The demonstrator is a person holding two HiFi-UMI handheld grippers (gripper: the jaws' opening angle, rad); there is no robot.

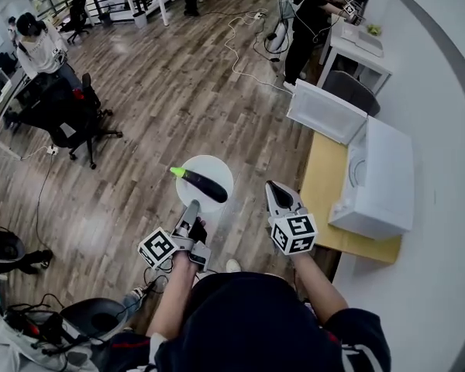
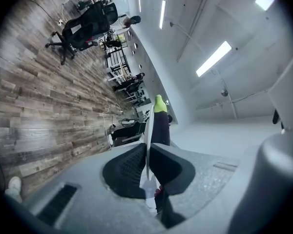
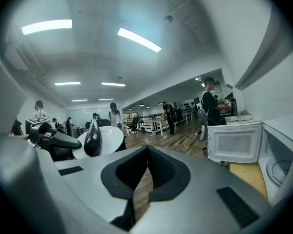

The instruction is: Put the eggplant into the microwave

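The left hand-held gripper (image 1: 191, 208) is clenched on the rim of a white plate (image 1: 218, 170) carrying the eggplant (image 1: 202, 184), the right hand-held gripper (image 1: 273, 187) just beside it is closed on nothing, and beyond them the microwave (image 1: 384, 180) stands on the worktop (image 1: 322, 183), its door (image 1: 325, 113) open.

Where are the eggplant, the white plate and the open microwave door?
eggplant (image 1: 204, 185): head view, middle of its dark body.
white plate (image 1: 215, 167): head view, bare far rim.
microwave door (image 1: 325, 112): head view, middle of the open panel.

Dark eggplant (image 1: 204, 184) on plate (image 1: 217, 167); microwave (image 1: 384, 180) door open.
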